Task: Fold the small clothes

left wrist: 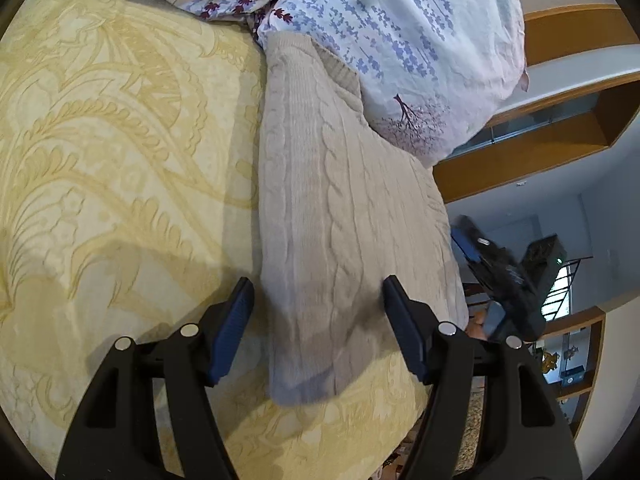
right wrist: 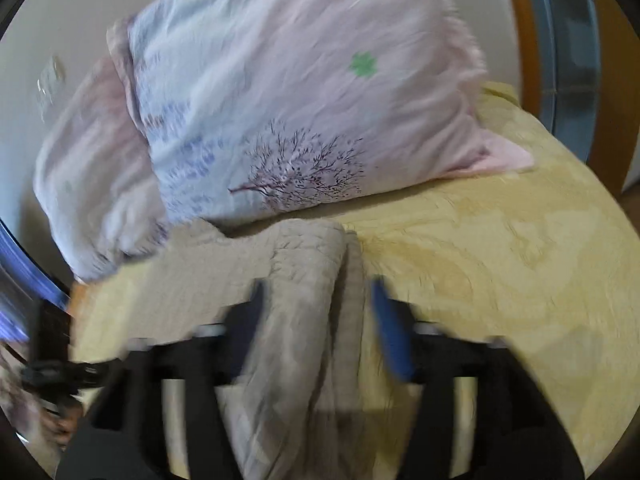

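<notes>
A beige cable-knit sweater [left wrist: 340, 208] lies as a long folded strip on the yellow patterned bedspread [left wrist: 120, 160]. My left gripper [left wrist: 316, 312] stands open just above the sweater's near end, one blue pad on either side and neither touching the knit. In the blurred right wrist view, the sweater [right wrist: 304, 280] runs up as a bunched ridge between the fingers of my right gripper [right wrist: 320, 316]. Its jaws are wide apart and the pads do not press the cloth. The right gripper [left wrist: 500, 280] also shows in the left wrist view, beyond the bed's right edge.
A floral pillow [left wrist: 400, 40] leans over the sweater's far end and fills the back of the right wrist view [right wrist: 300, 100]. Wooden shelves [left wrist: 560, 140] stand beyond the bed's right edge. The bedspread [right wrist: 500, 240] stretches away on both sides of the sweater.
</notes>
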`<state>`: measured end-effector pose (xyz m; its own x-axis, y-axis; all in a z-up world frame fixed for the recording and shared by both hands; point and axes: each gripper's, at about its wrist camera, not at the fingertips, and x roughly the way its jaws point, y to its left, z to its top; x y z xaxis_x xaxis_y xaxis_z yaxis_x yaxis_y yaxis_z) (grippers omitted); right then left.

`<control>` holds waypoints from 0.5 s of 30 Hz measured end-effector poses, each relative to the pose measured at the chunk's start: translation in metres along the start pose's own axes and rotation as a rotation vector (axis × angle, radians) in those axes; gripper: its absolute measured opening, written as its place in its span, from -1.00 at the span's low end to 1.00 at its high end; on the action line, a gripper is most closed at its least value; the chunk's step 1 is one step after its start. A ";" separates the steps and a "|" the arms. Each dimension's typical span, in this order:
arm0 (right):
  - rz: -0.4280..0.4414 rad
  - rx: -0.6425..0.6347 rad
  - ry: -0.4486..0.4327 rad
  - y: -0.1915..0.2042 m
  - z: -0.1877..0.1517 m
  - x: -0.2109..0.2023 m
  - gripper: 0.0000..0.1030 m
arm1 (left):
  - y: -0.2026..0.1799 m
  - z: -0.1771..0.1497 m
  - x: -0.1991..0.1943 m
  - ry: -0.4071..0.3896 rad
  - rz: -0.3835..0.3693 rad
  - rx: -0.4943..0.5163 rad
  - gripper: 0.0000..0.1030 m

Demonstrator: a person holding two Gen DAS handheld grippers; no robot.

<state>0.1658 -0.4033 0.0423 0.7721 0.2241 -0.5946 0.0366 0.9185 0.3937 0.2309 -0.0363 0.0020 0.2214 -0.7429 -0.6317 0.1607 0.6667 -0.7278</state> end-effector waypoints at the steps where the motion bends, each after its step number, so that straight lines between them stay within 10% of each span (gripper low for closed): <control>1: 0.039 0.019 0.000 0.000 -0.010 -0.011 0.30 | 0.001 -0.003 -0.003 0.002 -0.005 0.003 0.29; 11: 0.131 0.012 0.070 0.007 -0.069 -0.042 0.24 | 0.003 -0.036 -0.017 0.013 -0.021 0.026 0.26; 13: 0.121 -0.002 0.086 0.010 -0.076 -0.035 0.08 | 0.003 -0.039 -0.017 0.008 -0.018 0.025 0.15; 15: 0.141 0.006 0.108 0.009 -0.079 -0.027 -0.61 | 0.005 -0.042 -0.017 0.015 -0.023 0.014 0.02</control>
<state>0.0957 -0.3752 0.0066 0.6974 0.3844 -0.6048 -0.0631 0.8736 0.4826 0.1874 -0.0228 -0.0015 0.2032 -0.7589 -0.6187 0.1787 0.6500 -0.7386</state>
